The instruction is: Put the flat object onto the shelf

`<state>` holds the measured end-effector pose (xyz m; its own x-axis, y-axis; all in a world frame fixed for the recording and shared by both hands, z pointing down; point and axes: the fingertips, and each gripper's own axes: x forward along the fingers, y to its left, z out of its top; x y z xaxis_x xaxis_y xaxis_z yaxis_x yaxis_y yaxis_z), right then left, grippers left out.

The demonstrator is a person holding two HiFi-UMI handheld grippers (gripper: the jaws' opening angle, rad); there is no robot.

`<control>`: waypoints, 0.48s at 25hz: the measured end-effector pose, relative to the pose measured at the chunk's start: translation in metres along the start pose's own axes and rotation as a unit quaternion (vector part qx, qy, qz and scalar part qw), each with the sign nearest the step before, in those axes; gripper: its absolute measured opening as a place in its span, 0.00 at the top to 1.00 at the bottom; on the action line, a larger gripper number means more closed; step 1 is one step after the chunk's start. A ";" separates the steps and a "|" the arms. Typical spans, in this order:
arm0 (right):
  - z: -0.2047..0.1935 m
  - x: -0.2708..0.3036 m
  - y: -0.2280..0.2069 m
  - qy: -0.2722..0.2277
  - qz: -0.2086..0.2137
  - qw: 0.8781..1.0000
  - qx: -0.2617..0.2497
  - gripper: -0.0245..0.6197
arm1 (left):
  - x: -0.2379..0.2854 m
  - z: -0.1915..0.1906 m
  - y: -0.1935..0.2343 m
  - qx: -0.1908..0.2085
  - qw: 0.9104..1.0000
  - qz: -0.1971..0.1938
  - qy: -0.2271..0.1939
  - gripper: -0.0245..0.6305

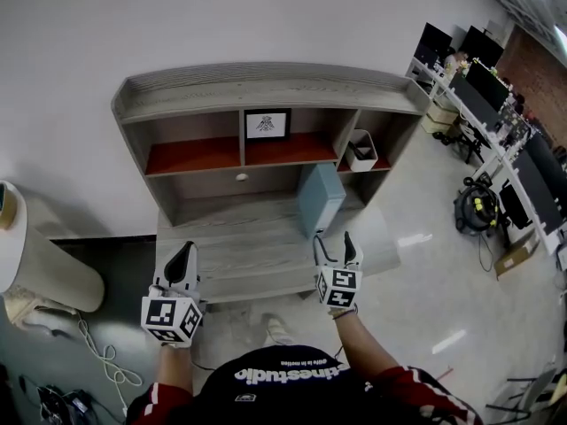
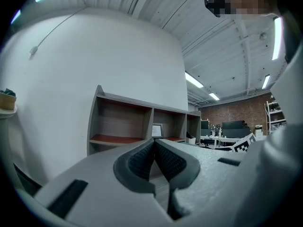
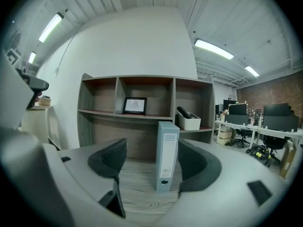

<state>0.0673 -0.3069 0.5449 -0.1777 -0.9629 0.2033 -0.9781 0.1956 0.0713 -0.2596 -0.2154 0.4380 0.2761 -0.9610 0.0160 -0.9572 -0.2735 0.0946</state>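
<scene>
Lining up my right gripper [image 1: 335, 243] on the binder [image 1: 319, 198], which I take to be the flat object. Its jaws are spread wide with nothing gripped, and the binder is still ahead of the tips. It stands upright on the desk [image 1: 257, 257] below the shelf [image 1: 195, 156], toward the right half, spine facing me, so a side pinch should work. It's slim and blue-grey, with a white spine label and a finger hole low down. My left gripper [image 1: 183, 253] is clenched on nothing, parked before the shelf's left half, probably just out of the way.
</scene>
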 end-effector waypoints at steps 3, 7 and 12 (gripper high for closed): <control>0.002 -0.020 0.010 -0.004 0.003 1.000 0.003 0.44 | -0.017 0.000 -0.001 -0.001 1.000 -0.002 0.000 0.95; 0.006 -0.050 0.021 -0.011 0.002 1.000 0.005 0.45 | -0.038 -0.001 -0.003 -0.003 1.000 -0.008 -0.001 0.95; 0.012 -0.085 0.033 -0.018 0.006 1.000 0.003 0.45 | -0.054 -0.008 -0.005 -0.014 1.000 -0.017 0.001 0.95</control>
<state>0.0492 -0.2211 0.5183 -0.1922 -0.9667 0.1692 -0.9767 0.2051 0.0627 -0.2687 -0.1617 0.4447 0.3094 -0.9508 0.0134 -0.9443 -0.3055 0.1221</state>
